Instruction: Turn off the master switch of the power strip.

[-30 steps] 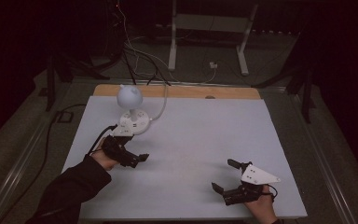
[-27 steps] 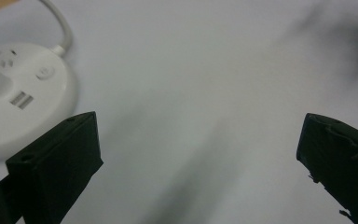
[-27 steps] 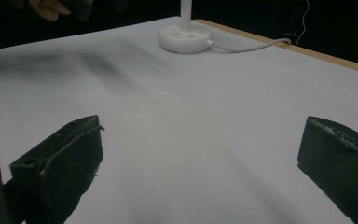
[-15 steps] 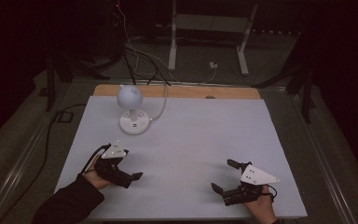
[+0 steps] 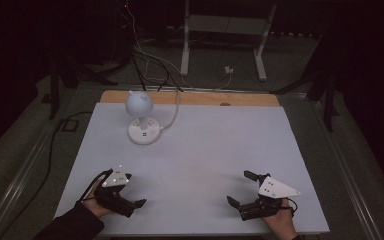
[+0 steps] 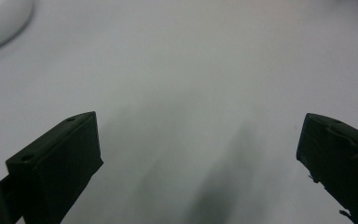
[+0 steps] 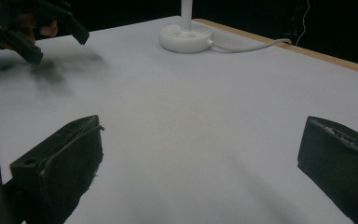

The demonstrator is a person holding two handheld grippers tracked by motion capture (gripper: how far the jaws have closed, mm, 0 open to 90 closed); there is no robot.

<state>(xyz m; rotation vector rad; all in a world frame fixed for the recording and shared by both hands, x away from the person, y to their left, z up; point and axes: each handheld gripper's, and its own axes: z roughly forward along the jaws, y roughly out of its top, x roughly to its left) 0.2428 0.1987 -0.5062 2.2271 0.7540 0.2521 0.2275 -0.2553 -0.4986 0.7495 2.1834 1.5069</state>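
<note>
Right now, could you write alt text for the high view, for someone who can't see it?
Two hand-held grippers rest open near the front of a white table, the left gripper and right gripper far apart. A small white lamp stands at the back left, its cable trailing off.

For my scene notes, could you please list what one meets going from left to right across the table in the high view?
Left gripper → white lamp → right gripper.
</note>
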